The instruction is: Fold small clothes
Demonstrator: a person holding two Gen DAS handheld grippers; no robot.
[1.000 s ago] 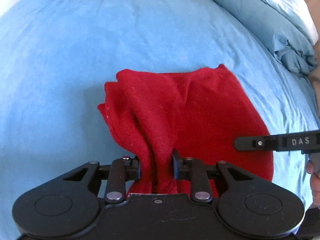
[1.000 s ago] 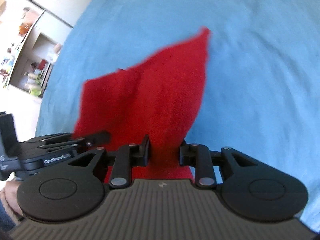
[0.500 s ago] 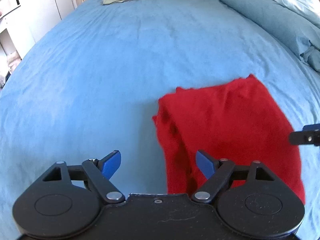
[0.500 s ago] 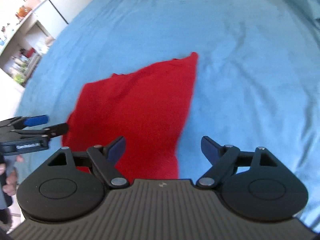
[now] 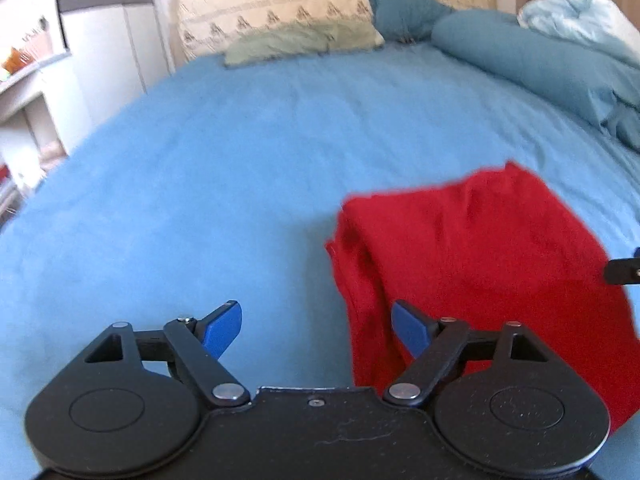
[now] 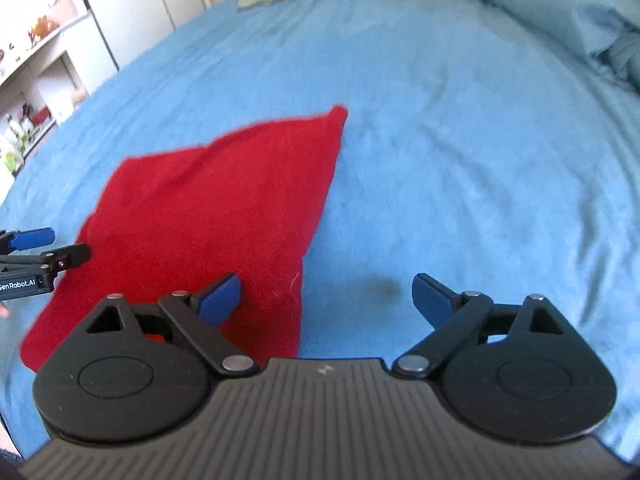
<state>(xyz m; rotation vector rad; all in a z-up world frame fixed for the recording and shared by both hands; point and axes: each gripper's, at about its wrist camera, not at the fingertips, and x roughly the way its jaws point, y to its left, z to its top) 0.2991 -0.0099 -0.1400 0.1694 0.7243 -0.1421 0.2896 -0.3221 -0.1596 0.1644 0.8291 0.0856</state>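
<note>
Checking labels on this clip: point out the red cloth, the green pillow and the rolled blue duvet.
red cloth (image 6: 208,220), right wrist view, flat middle.
green pillow (image 5: 300,40), left wrist view, its middle.
rolled blue duvet (image 5: 532,56), left wrist view, its side.

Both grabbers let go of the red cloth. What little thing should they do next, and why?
Probably bring the left gripper back to the bunched left edge of the red cloth and smooth it. Both sets of jaws have just been opening and now hold nothing; the right gripper is empty too. The cloth lies folded on the blue sheet, but that edge is rumpled.
</note>
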